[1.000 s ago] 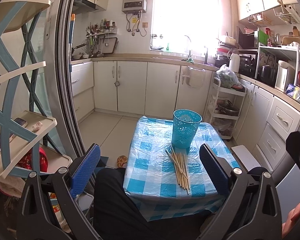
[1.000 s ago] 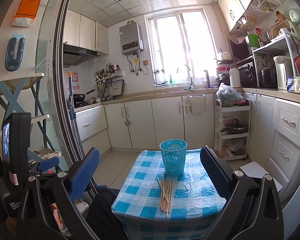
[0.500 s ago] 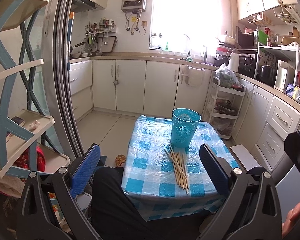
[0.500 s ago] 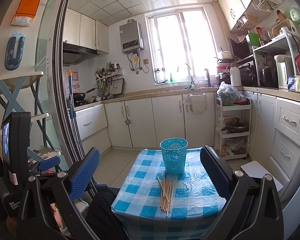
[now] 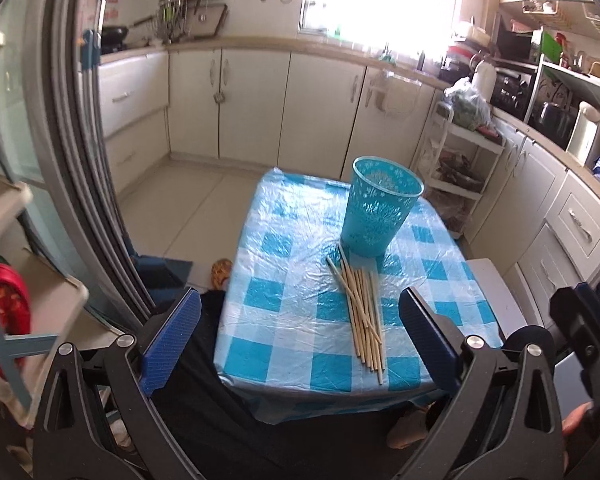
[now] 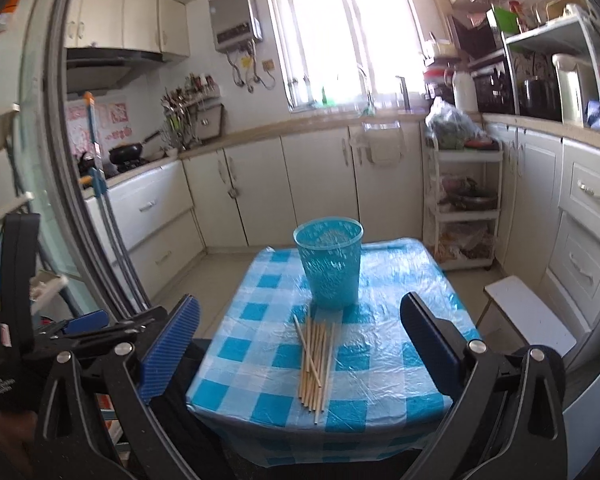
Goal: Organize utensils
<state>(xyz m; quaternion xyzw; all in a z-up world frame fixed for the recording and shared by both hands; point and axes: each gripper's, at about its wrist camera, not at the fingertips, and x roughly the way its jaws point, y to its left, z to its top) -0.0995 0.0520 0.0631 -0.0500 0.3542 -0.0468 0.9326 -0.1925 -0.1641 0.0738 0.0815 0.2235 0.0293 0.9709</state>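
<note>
A bundle of several wooden chopsticks [image 5: 362,312] lies on a small table with a blue-and-white checked plastic cloth [image 5: 284,300]. A teal perforated plastic cup [image 5: 380,212] stands upright just behind them. My left gripper [image 5: 300,332] is open and empty, held short of the table's near edge. In the right wrist view the chopsticks [image 6: 315,354] lie in front of the cup [image 6: 330,264] on the table [image 6: 380,364]. My right gripper [image 6: 300,336] is open and empty, also short of the near edge.
White kitchen cabinets [image 6: 316,184] line the back and right walls. A white rolling rack [image 6: 464,208] stands behind the table on the right, a low white stool [image 6: 528,316] beside it. A sliding door frame [image 5: 80,160] and a shelf unit stand on the left.
Both grippers have moved forward and tilted down toward the table, so the cup and chopsticks sit closer in view. Both stay open and empty.
</note>
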